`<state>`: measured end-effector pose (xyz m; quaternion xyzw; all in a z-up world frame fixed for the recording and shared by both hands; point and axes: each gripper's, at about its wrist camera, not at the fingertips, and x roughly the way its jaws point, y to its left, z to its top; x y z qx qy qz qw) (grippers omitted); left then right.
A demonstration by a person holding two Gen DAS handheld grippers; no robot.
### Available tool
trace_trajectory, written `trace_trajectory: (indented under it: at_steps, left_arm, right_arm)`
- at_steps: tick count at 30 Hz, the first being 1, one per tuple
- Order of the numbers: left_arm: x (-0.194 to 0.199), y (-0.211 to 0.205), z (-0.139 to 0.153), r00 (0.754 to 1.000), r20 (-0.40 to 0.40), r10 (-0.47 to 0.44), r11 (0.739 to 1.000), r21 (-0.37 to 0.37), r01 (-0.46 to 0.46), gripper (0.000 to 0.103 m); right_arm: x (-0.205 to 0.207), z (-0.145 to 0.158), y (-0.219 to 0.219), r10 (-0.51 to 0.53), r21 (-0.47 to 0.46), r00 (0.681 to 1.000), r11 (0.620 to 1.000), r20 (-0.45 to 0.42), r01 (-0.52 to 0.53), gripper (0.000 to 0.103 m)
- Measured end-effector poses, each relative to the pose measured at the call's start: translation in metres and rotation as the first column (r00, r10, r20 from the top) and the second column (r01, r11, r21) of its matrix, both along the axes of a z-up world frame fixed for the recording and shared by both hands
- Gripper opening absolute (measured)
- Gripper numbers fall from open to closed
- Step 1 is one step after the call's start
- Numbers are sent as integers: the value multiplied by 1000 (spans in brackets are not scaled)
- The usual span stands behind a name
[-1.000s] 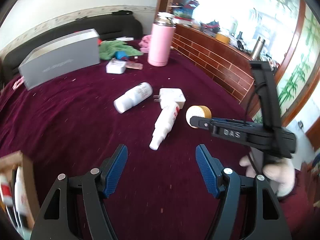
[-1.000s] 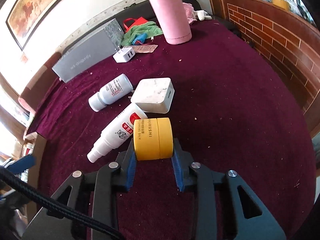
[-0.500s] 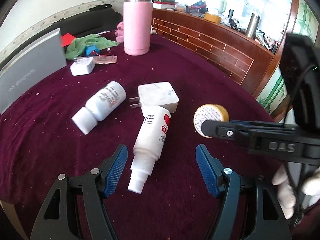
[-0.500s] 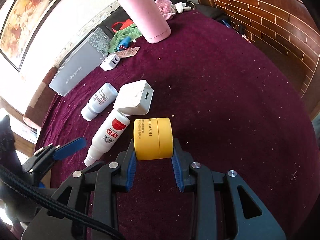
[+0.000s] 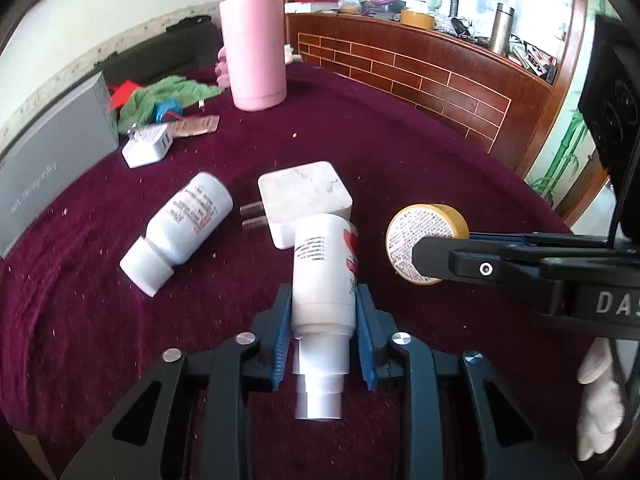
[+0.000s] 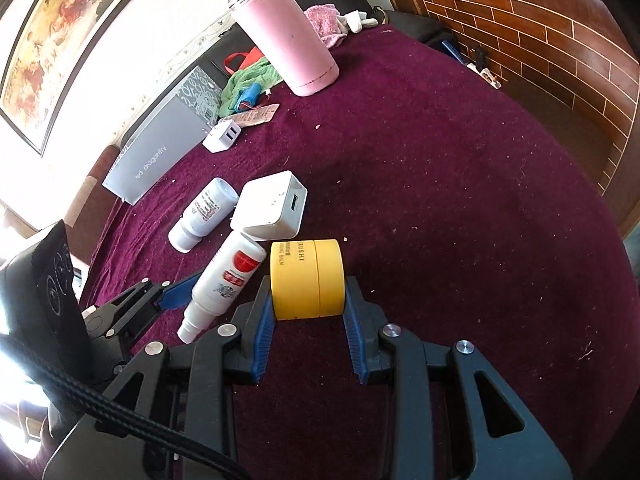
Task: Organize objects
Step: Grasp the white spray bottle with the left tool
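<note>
Yellow jar (image 6: 307, 278) base label: left view only.

The left gripper (image 5: 324, 320) is closing, something between its jaws; the right gripper (image 6: 308, 312) clamps something too.

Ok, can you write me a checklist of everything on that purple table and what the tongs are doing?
Surface: maroon cloth, speckled with crumbs.
Job's things: spray bottle lying between the left tongs, which are closing on it; yellow jar gripped by the right tongs.
Clutter: pill bottle on its side, white charger, small charger, pink flask upright, grey box, green cloth.
Cables: black braided cable on the right tongs' rig.
Surroundings: brick-pattern wooden counter, framed painting.
</note>
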<state>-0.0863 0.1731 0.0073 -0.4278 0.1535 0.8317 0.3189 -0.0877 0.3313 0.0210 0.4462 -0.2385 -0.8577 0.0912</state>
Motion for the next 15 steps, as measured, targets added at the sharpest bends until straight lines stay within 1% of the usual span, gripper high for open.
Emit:
trace_trajectory:
  at_steps: [3,6,9,15]
  left_arm:
    - [1,-6,1,999,-8,40,999,-12,-41,24]
    - [3,-21,6,997,5,80,997,19,-80,24]
    - [12,-40,18,992,3,122,991,45,-122,24]
    - [51,-94,43,981,-22,193,977,95,-191,24]
  right_arm:
    - [0,-1,-1,2,1,1000,1000,-3,-2,30]
    - [0,-1,-3,4,10,1000,1000,-10,-4,30]
    - [1,-1,-6,9,27,1000,1000,-19,-9,30]
    - [2,0,-11,20,55,999,998,-35,-18,30]
